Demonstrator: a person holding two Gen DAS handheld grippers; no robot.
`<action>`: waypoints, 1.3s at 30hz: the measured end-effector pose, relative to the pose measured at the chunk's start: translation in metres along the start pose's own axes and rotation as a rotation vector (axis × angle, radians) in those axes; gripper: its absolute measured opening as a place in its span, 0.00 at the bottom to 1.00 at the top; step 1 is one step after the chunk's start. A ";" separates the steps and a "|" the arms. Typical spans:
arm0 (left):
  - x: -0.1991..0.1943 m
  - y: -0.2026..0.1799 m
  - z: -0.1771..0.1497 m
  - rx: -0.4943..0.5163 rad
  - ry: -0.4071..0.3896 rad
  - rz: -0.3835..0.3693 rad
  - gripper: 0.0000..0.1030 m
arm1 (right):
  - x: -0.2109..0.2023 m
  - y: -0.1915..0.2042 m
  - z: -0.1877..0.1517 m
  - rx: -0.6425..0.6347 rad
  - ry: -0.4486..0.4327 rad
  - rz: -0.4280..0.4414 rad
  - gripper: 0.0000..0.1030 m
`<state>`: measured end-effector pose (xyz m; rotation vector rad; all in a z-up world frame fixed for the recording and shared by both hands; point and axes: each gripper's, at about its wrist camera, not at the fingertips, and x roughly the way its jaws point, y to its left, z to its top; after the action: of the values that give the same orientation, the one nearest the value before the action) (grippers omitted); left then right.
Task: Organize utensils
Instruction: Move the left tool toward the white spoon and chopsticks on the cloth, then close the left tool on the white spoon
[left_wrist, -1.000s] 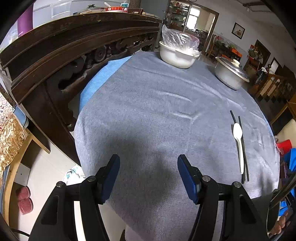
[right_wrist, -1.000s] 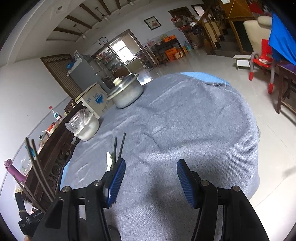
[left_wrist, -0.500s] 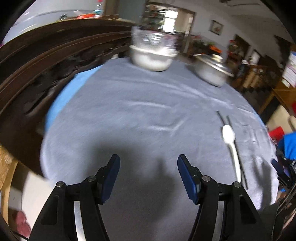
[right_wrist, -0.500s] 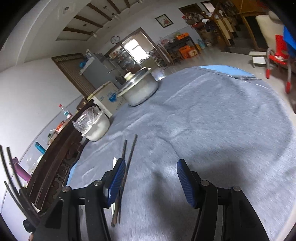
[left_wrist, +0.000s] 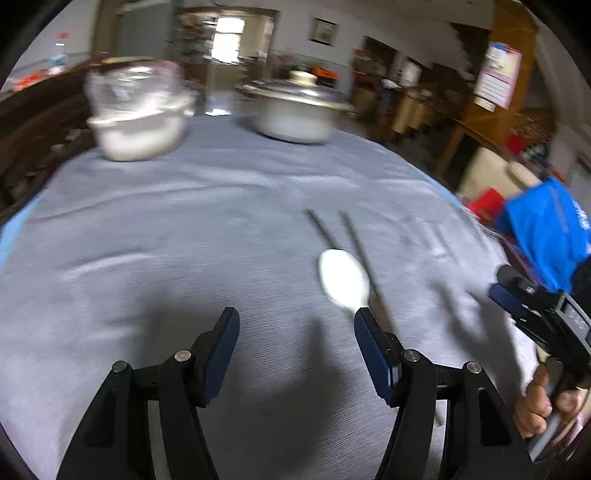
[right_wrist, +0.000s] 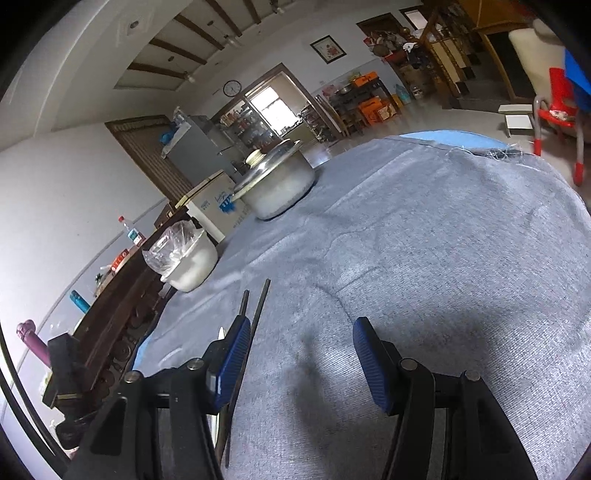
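A white spoon (left_wrist: 344, 278) lies on the grey tablecloth (left_wrist: 184, 236) beside a pair of dark chopsticks (left_wrist: 360, 251). My left gripper (left_wrist: 295, 347) is open and empty, with its right finger just over the spoon's handle. My right gripper (right_wrist: 301, 354) is open and empty; the chopsticks (right_wrist: 258, 306) run past its left finger, which hides most of the spoon (right_wrist: 221, 333). The right gripper also shows at the right edge of the left wrist view (left_wrist: 532, 314), held by a hand.
A white bowl with a plastic bag in it (left_wrist: 138, 114) and a lidded metal pot (left_wrist: 295, 110) stand at the far side of the table; both also show in the right wrist view, bowl (right_wrist: 186, 258) and pot (right_wrist: 275, 188). A dark wooden sideboard (right_wrist: 110, 317) stands left of the table.
My left gripper has swung right and come close to the spoon and chopsticks. My right gripper has moved toward the chopsticks, which now pass by its left finger. Both stay open.
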<state>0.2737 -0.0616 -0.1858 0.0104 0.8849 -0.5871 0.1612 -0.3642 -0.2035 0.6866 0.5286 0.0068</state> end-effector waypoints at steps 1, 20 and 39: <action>0.003 -0.003 0.001 0.009 0.014 -0.034 0.63 | 0.000 -0.001 0.000 0.006 0.000 -0.002 0.59; 0.022 -0.004 0.015 -0.005 0.111 -0.097 0.07 | -0.002 -0.009 0.001 0.038 -0.011 0.009 0.59; -0.008 0.046 0.016 -0.120 0.061 0.072 0.20 | -0.002 -0.009 0.003 0.031 -0.011 0.022 0.59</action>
<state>0.3037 -0.0232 -0.1794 -0.0484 0.9742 -0.4673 0.1591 -0.3730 -0.2062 0.7219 0.5113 0.0150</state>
